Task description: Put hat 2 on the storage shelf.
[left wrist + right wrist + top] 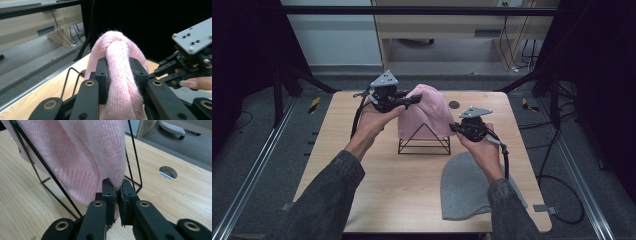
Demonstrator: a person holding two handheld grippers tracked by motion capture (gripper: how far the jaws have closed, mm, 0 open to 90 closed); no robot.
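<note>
At centre frame, a pink hat (426, 112) drapes a wire stand (424, 142). Left tool (404, 101) is clamped on its upper left side, right tool (458, 128) on its lower right hem.

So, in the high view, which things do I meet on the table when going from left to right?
Left claw → pink knitted hat on the black wire stand → right claw → grey hat lying flat.

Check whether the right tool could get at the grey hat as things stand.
Probably not right away: the right tool is shut on the pink hat's edge. The grey hat lies flat just beneath that hand, nothing on it, so it looks reachable after letting go.
</note>
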